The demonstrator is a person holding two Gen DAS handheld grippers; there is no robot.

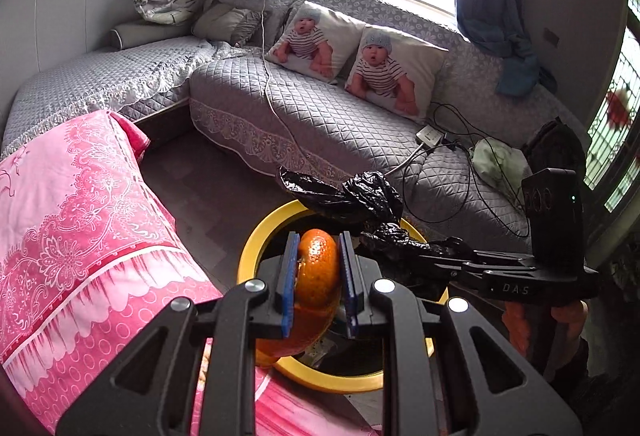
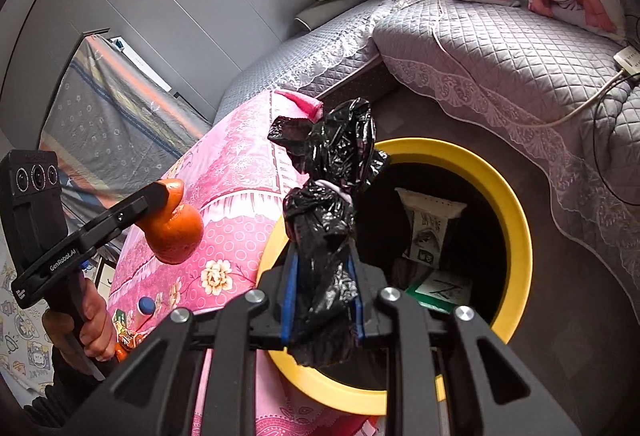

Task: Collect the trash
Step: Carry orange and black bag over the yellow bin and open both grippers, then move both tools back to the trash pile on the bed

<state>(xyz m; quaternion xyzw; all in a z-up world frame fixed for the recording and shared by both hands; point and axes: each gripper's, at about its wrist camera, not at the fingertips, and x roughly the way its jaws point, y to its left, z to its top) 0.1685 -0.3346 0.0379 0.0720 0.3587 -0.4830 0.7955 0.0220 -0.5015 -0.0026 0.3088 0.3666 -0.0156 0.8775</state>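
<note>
Peel [image 1: 316, 268] is clamped in the left tongs [image 1: 318, 282], bag [image 2: 328, 220] in the right tongs [image 2: 324, 300]; the bin [image 2: 516, 204] mouth lies just below and ahead of both, the right nearer.

The left tool [image 1: 318, 276] fills the lower foreground, its blue-padded fingers [image 1: 289, 276] clamped on a curled orange citrus peel [image 1: 316, 276]. Directly below sits a round bin with a yellow rim [image 1: 256, 248], standing on the dark floor [image 1: 208, 192]. From the right, the right tool [image 1: 384, 232] reaches over the far edge of the bin, gripping a crumpled black plastic bag [image 1: 360, 196]. A pink floral cloth [image 1: 80, 228] covers the surface at left, touching the bin's near-left edge. Behind, a grey quilted corner sofa [image 1: 328, 116] carries two baby-print cushions [image 1: 352, 52], cables and a power strip [image 1: 430, 135].
</note>
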